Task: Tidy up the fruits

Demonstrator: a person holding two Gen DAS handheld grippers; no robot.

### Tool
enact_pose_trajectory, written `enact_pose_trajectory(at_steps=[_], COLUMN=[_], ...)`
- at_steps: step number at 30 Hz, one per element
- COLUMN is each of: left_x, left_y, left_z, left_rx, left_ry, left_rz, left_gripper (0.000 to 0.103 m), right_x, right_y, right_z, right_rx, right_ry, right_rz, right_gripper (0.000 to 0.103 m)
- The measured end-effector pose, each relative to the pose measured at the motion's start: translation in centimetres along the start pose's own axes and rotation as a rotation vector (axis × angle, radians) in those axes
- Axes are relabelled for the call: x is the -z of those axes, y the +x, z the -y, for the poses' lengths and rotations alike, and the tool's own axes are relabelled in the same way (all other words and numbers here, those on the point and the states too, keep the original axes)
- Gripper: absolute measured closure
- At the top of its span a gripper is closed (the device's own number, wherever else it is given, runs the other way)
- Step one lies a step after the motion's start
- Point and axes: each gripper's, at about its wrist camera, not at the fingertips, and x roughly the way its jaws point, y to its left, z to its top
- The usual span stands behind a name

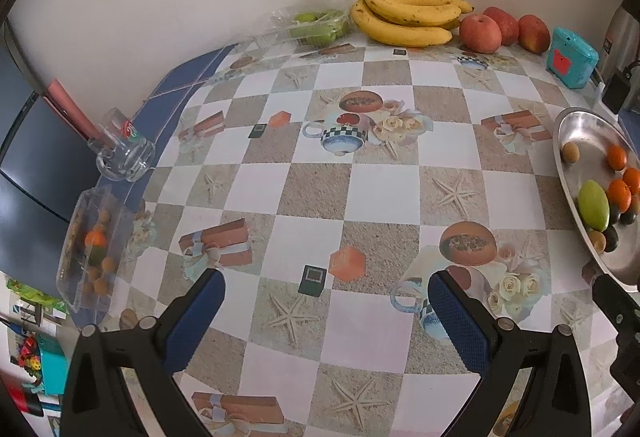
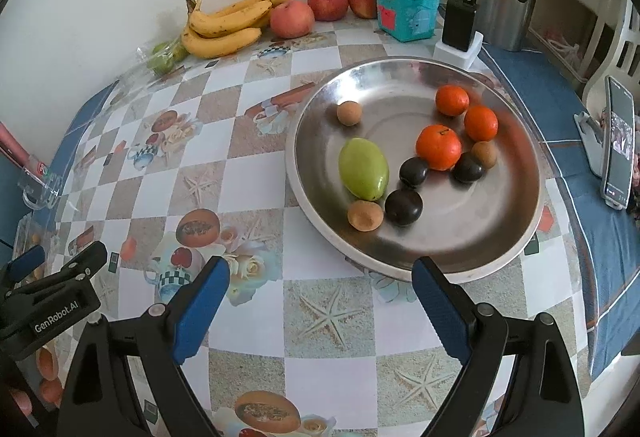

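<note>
The checkered table [image 2: 328, 365] carries fruit in three places, and the sorting looks partly done. The steel dish [image 2: 400, 77], toward the right side, already holds a green mango-shaped fruit [image 2: 363, 169], three tangerines, three dark plums and three small tan fruits, loosely spread, some touching. At the left edge sits a clear plastic tray [image 1: 76, 237] with one tangerine [image 1: 95, 238] and several small tan fruits left inside. Bananas [image 1: 404, 17] and apples [image 1: 480, 33] line the back wall, beside a second clear box of green fruit [image 1: 320, 25].

Both tools hang above bare table with nothing between their fingers. The left gripper [image 1: 326, 301] has its jaws spread wide and points at the middle of the table, the tray off to its left. The right gripper [image 2: 320, 293], likewise released, faces the near rim of the dish.

I judge this a pause between transfers. The next move probably calls for the left gripper to swing left, dip into the tray and close gently on one small round fruit, which could roll or slip.
</note>
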Motion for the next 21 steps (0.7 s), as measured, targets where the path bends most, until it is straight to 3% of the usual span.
enact_pose_trajectory(at_steps=[21], left_x=[-0.09], left_y=[-0.11], left_z=[-0.07], left_rx=[0.05], left_ry=[-0.001], left_rz=[-0.009], left_gripper=[0.0], right_x=[0.02], right_y=[0.52], right_z=[-0.11], right_rx=[-0.009], right_ry=[0.003], right_rz=[-0.021], right_gripper=[0.01])
